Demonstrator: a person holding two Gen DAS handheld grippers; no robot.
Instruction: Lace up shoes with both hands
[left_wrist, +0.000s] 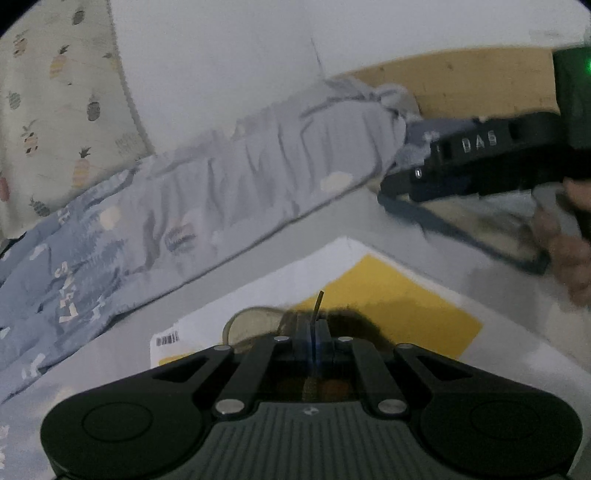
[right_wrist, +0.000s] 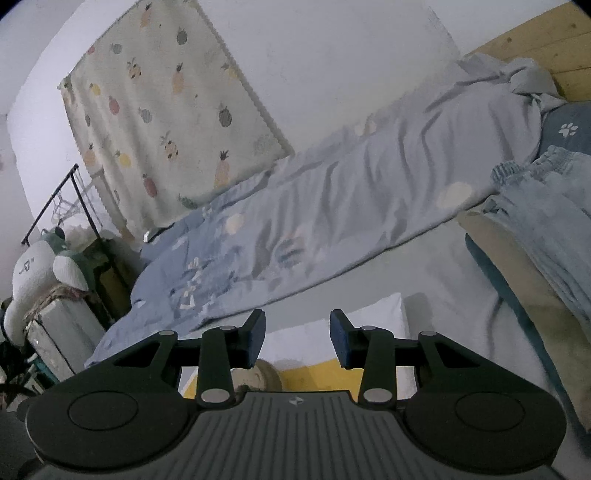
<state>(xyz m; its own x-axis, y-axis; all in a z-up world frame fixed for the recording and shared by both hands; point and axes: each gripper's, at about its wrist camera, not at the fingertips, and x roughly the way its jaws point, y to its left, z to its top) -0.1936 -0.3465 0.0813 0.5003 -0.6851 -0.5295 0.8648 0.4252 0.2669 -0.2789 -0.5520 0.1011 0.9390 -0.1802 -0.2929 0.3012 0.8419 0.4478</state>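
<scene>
In the left wrist view my left gripper (left_wrist: 314, 328) is shut on a thin dark shoelace (left_wrist: 318, 301), whose stiff tip sticks up above the pressed fingers. Just beyond the fingers lies the shoe (left_wrist: 251, 325), with a beige rubber toe and a dark upper. It rests on a white and yellow box (left_wrist: 388, 291). My right gripper (left_wrist: 399, 181) hangs blurred at the upper right, held by a hand (left_wrist: 569, 254). In the right wrist view my right gripper (right_wrist: 297, 334) stands open with nothing between its blue pads, above the shoe's toe (right_wrist: 264, 374) and the box (right_wrist: 373, 317).
The box sits on a grey bed sheet (right_wrist: 443, 273). A rumpled blue quilt (right_wrist: 332, 206) runs behind it, with a pineapple-print cloth (right_wrist: 166, 110) on the wall. A folded blanket and pillow (right_wrist: 535, 258) lie at the right. A plush toy (right_wrist: 33, 273) and a rack stand at the left.
</scene>
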